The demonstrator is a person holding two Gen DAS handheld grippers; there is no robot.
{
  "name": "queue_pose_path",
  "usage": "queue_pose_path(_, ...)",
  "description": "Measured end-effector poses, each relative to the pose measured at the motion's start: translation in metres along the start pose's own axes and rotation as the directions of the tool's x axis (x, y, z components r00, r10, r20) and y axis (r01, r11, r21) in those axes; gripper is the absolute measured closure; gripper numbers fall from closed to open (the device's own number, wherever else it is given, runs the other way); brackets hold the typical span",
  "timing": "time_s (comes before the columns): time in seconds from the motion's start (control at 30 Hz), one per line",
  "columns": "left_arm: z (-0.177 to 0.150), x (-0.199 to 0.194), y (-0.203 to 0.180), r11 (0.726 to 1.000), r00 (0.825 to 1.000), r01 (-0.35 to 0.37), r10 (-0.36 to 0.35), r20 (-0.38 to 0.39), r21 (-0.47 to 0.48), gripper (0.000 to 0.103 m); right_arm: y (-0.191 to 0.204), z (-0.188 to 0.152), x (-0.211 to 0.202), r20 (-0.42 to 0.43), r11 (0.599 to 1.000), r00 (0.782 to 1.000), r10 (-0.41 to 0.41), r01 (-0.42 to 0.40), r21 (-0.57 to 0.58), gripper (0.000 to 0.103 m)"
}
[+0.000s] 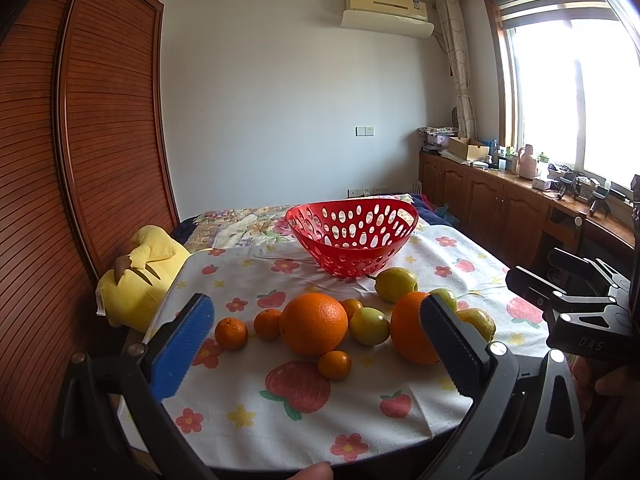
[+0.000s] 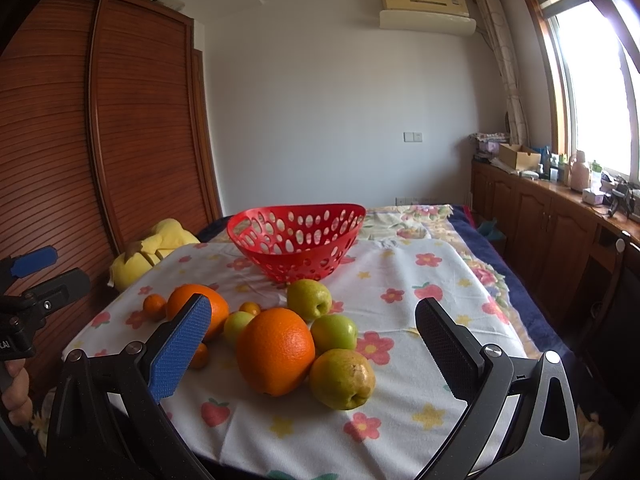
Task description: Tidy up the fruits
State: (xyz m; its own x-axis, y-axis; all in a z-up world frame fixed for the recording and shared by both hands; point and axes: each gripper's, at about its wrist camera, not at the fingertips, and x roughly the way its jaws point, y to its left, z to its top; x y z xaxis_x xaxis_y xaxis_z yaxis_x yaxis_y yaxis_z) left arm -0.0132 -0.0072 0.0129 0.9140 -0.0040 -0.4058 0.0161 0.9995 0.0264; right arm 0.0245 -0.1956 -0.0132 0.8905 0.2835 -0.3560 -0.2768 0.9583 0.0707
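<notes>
A red perforated basket stands empty at the far side of a flowered cloth. In front of it lies a cluster of fruit: a big orange, a second big orange, several small tangerines, green apples and yellow-green pears. My left gripper hangs open before the fruit, holding nothing. My right gripper is open too, with the near orange and pear between its fingers' line, untouched.
A yellow plush toy lies at the cloth's left edge beside a slatted wooden wardrobe. Wooden cabinets with clutter run along the right wall under the window. A person's hand shows at the lower right of the left wrist view.
</notes>
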Motion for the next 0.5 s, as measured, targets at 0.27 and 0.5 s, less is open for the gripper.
queue_pose_path(0.27,-0.0007,-0.0002,0.0000,1.000,1.000,0.000,0.000,0.001,-0.001,0.000,-0.0001,0.0000,-0.0002,0.000,1.000,1.000,0.000,0.000,0.000,0.000)
queue_pose_path(0.5,-0.0011,-0.0001,0.0001,1.000,1.000,0.002,-0.002,-0.004,-0.001,0.000,-0.0004,-0.0001,-0.0001,-0.001,1.000,1.000,0.002,-0.002,0.000,0.000)
